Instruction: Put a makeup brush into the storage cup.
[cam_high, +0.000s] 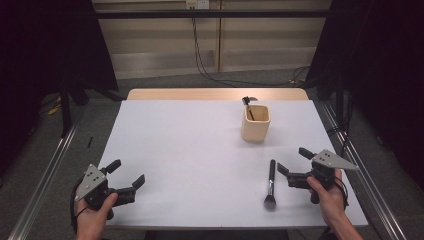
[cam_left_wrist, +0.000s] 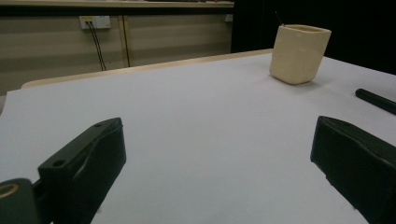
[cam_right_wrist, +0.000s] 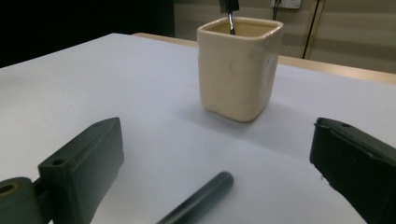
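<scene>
Right gripper (cam_high: 295, 167) sits low at the near right of the table (cam_high: 190, 145), held in the person's right hand (cam_high: 327, 192), and its jaws stand wide apart with nothing between them. Just beside its jaw tips lies the makeup brush (cam_high: 270, 184), flat on the white surface, handle pointing away toward the far edge and its bristle head nearest the person. In the right gripper view the dark handle end of that brush (cam_right_wrist: 201, 198) lies on the table between the two black jaws, but neither jaw touches it.

Further out, straight ahead of the right gripper, stands the cream cup (cam_high: 256, 122), upright, well apart from the brush on the table. A second brush (cam_high: 248, 106) stands inside it, its dark head leaning out over the far rim. The right gripper view shows the cup (cam_right_wrist: 239, 67) close ahead with the thin metal stem rising from its mouth.

Over on the near left corner, the left gripper (cam_high: 127, 172) rests in the left hand (cam_high: 95, 215), jaws spread and empty, bare table beneath them. From the left gripper view the cup (cam_left_wrist: 299, 53) stands far off to the upper right, and the brush handle (cam_left_wrist: 376, 100) pokes in at the right edge.
</scene>
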